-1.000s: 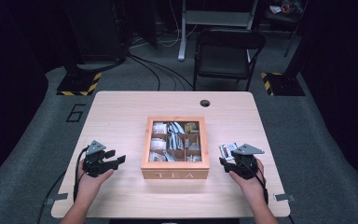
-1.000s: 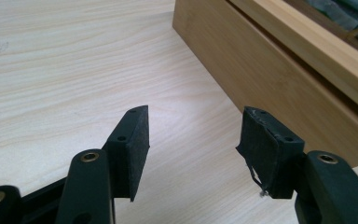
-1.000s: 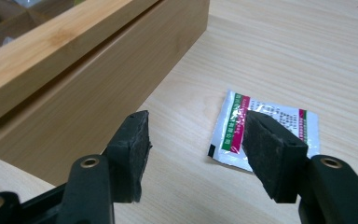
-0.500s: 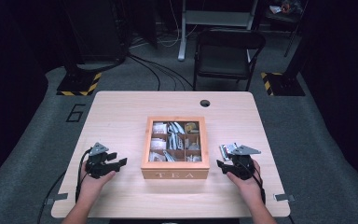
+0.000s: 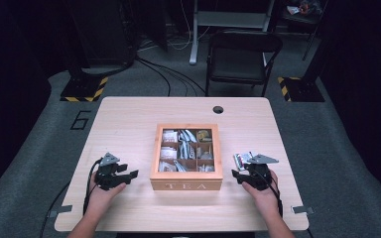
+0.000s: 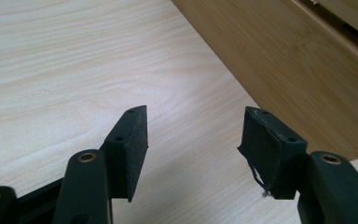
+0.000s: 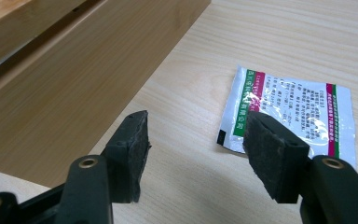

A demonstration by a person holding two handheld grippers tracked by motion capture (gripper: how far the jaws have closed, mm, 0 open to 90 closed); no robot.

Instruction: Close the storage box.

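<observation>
Wooden tea box [image 5: 186, 157] at the middle of the pale wood surface [image 5: 129, 119], marked "TEA" in light letters on its front wall; lid glazed, compartments beneath packed with tea bags and sachets, too small to read from the high view. Just right of the box, flat on the surface, a silver foil sachet [image 7: 291, 109] with green and magenta bands and fine printed text, the characters too small to make out, its near edge partly hidden behind a black pad. Right hand-held gripper [image 5: 242, 174] close to the box's right front corner, jaws parted with nothing between them, sachet lying just beyond the pads and not gripped. Left hand-held gripper [image 5: 128, 176] left of the box, released as well, jaws having just opened a little further, bare surface showing between the pads [image 6: 130, 140], the box's side wall close ahead. Frayed edge on one left pad. A round cable hole [image 5: 218, 109] behind the box near the far edge. Beyond that edge, a dark folding chair [image 5: 240, 57], black cables on grey carpet, yellow-and-black striped bases, and a large "6" marked on the floor left of the box. Forearms cut off at the bottom of the high view.
</observation>
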